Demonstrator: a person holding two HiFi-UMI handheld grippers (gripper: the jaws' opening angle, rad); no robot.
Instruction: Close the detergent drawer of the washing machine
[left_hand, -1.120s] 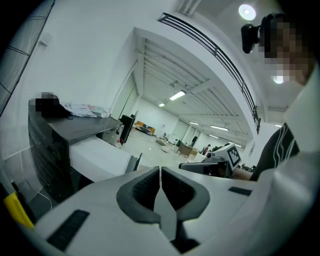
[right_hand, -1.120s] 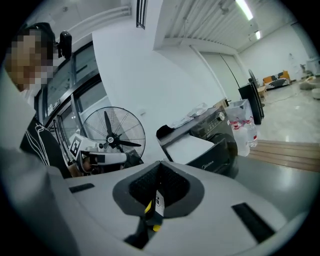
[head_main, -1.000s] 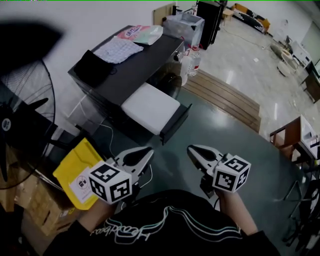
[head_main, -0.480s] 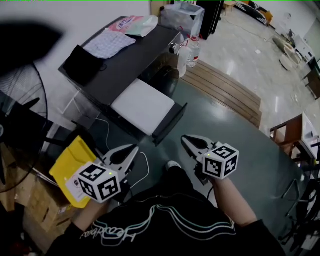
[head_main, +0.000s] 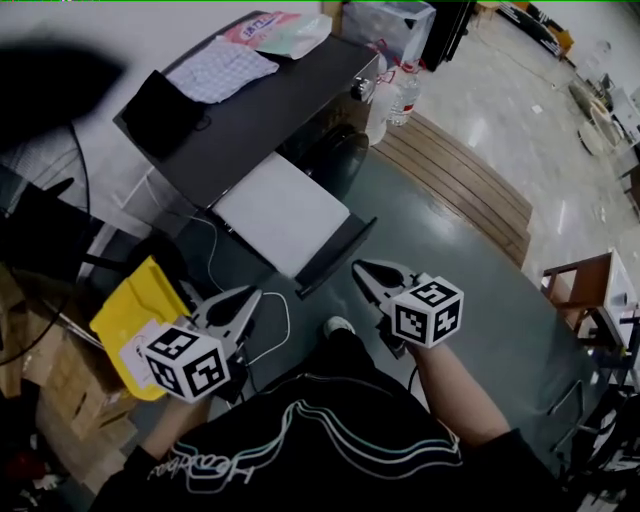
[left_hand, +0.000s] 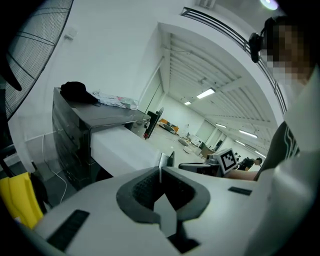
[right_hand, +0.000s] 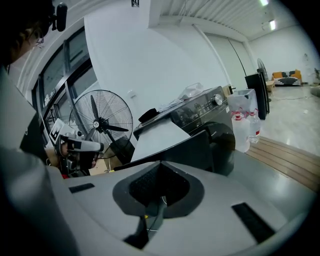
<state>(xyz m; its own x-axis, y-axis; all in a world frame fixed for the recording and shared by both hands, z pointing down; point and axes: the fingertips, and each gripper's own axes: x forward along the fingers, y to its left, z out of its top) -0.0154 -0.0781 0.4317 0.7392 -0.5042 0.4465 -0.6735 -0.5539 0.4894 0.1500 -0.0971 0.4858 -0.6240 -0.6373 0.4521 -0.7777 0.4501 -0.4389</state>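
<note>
At the far left a standing fan faces the room. Below it a yellow bag lies by some cardboard boxes.

The left gripper is held low in front of the person, its marker cube nearest the body. Its tongs are pressed together with nothing between them, and they point toward the machine from a short way off. A white cable loops over the grey-green floor just beside them.

The dark washing machine stands against the white wall. On its top lie a black bundle, a checked cloth and a printed packet. The detergent drawer is pulled well out of the machine's front. Its white top is fully exposed, and its dark front panel is turned toward the person. Neither gripper touches it.

A pale shoe toe shows on the floor between the two grippers. The right gripper hovers near the drawer's front corner but apart from it. Its tongs are also squeezed shut and empty.

Further right, clear plastic bottles stand by the machine's side. A strip of wooden slats runs across the floor past them. A wooden chair frame sits at the right edge.
</note>
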